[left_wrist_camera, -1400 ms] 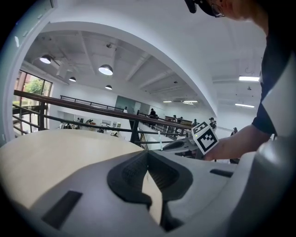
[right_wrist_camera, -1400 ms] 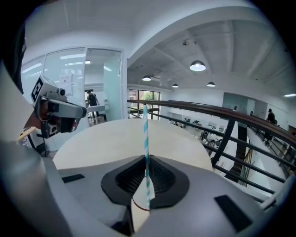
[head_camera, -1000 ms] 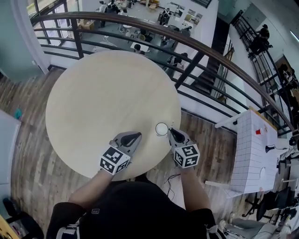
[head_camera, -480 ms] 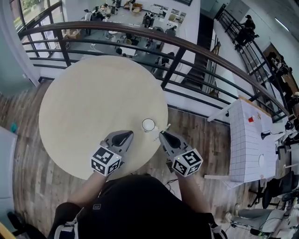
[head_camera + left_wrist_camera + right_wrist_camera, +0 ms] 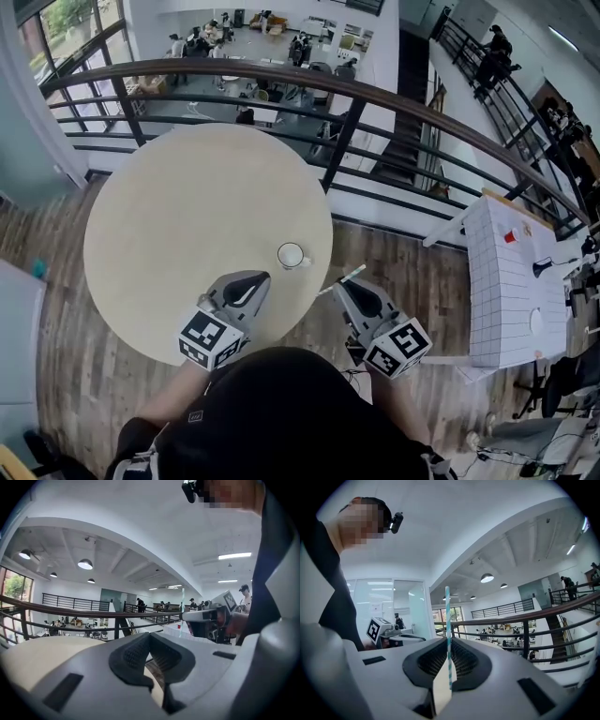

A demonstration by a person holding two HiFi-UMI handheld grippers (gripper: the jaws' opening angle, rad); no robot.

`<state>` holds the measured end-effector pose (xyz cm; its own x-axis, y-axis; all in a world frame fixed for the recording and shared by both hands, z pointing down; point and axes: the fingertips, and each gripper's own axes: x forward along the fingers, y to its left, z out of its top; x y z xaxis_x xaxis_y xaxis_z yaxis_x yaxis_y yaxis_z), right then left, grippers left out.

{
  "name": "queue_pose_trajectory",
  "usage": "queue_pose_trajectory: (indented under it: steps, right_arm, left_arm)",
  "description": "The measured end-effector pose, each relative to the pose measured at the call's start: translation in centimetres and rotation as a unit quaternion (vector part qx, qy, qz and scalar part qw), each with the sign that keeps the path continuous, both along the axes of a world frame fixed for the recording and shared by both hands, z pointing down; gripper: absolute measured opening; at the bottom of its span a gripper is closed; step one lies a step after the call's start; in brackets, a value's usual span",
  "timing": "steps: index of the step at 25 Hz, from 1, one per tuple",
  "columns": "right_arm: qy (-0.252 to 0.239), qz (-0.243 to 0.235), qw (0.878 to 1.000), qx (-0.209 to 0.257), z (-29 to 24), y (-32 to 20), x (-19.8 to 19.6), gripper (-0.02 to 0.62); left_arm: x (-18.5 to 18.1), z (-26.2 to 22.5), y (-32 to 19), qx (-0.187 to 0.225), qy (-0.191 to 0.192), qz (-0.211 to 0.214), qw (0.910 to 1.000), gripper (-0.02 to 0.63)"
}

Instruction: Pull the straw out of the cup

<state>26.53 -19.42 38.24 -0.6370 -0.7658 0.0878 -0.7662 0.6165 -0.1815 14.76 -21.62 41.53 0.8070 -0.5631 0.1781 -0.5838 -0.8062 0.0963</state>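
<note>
Mezzanine table, round and pale, fills the head view beside a dark railing, with plank floor around it and a person in a dark top standing at its six o'clock edge, a two-jaw tool in each hand. Over the table's five o'clock rim hangs the left gripper, its jaws drawn together on nothing, the ribbed pads meeting at their tips in its own view. Off the table, above the floor at the cup's four o'clock, the right gripper has its jaws pinched narrow on the straw. Just inside the rim at about three o'clock stands the white cup, upright, touched by neither gripper, its open mouth showing no straw. In the right gripper view the straw, striped blue and white, stands upright between the pads and rises well above them. From the head view it reads as a pale stick crossing the jaw tips, wholly clear of the cup and apart from it. On this evidence the pull itself looks done, with straw and cup separated. At most, what remains is to put the straw down somewhere, a step the task sentence does not ask for.
</note>
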Motion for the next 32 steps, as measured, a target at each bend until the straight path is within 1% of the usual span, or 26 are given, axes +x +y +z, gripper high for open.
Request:
queue_pose_trajectory:
  steps: [6,9,12,15,17,19,23,28,32]
  right_arm:
    - [-0.023,-0.025,0.999,0.017,-2.3,2.0,-0.2,0.038]
    - [-0.012,-0.040,0.999,0.033,-3.4,2.9,-0.7,0.038]
    - [0.004,-0.045,0.997,0.057,-4.6,3.4,-0.9,0.038]
    - [-0.011,-0.043,0.997,0.069,-6.1,3.3,-1.2,0.037]
    - [-0.011,-0.037,0.997,0.068,-6.2,3.2,-1.2,0.037]
    - [0.004,-0.031,0.997,0.065,-5.5,3.1,-0.8,0.037]
    - [0.003,-0.029,0.997,0.070,-5.8,3.0,-0.9,0.037]
    - [-0.004,-0.026,0.998,0.064,-5.3,2.8,-1.1,0.037]
    - [0.005,-0.022,0.998,0.056,-4.4,2.8,-1.1,0.035]
  left_arm:
    - [0.9,-2.1,1.0,0.013,0.006,0.009,0.9999,0.008]
    - [1.0,-3.2,1.1,0.019,0.013,0.007,0.9997,0.008]
    - [0.9,-4.7,0.9,0.034,0.020,0.001,0.9992,0.008]
    - [0.3,-5.5,0.4,0.050,0.012,-0.008,0.9986,0.008]
    - [-0.2,-5.5,0.1,0.053,0.008,-0.013,0.9985,0.008]
    - [-0.7,-5.3,-0.1,0.050,0.007,-0.019,0.9985,0.008]
    - [-1.5,-5.3,-0.3,0.045,0.007,-0.026,0.9986,0.008]
    - [-1.6,-4.7,-0.4,0.042,0.009,-0.023,0.9988,0.008]
    - [-1.5,-4.2,-0.4,0.040,0.008,-0.020,0.9990,0.008]
